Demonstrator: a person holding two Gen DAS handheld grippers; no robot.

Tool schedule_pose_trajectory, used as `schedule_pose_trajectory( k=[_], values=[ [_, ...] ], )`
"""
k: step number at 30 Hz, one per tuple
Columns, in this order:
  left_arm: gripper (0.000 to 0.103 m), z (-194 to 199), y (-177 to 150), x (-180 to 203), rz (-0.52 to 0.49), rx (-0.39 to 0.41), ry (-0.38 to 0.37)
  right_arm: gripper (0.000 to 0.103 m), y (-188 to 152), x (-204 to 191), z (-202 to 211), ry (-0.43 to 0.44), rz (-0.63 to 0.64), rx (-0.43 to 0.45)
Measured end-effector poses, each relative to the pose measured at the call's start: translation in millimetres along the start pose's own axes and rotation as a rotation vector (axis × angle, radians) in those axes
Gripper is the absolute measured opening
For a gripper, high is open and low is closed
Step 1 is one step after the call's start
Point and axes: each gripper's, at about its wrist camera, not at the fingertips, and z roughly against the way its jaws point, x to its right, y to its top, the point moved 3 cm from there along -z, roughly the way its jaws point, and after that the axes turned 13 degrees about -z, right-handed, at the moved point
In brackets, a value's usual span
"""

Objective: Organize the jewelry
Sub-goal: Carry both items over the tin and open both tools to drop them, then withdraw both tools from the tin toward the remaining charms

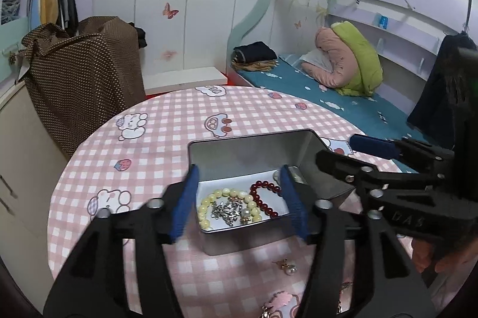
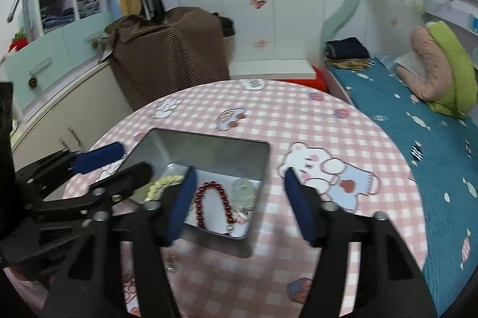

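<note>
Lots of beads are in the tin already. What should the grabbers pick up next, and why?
Probably the left gripper should drop toward the pearl earring lying on the table just in front of the tin. It is open and holds nothing, and that earring is still outside.

Both grippers held spread, side by side and angled toward each other.

The left gripper (image 1: 239, 201) is held with its jaws parted wide, nothing clasped between the blue pads (image 1: 186, 198). The right gripper (image 2: 239, 204) is likewise kept with its jaws apart and unloaded, its pads (image 2: 300, 207) well separated. In the left wrist view the right gripper (image 1: 352, 150) is seen reaching in from the right, one black finger forward; part of a bare hand (image 1: 433, 255) is glimpsed behind its body.
</note>
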Motion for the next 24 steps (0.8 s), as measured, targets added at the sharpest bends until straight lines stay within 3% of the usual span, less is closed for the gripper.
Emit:
schedule_pose_trajectory(
  k=[13, 24],
  values=[
    [0.069, 5.3, -5.7, -1.1, 0.008, -0.024, 0.012, 0.079, -5.6, 7.0, 9.7, -0.035, -0.009, 0.004],
    [0.085, 14.4, -19.3, -10.8, 0.025, -0.043, 0.053, 0.094, -12.4, 20.9, 18.1, -0.079, -0.033, 0.008]
  ],
)
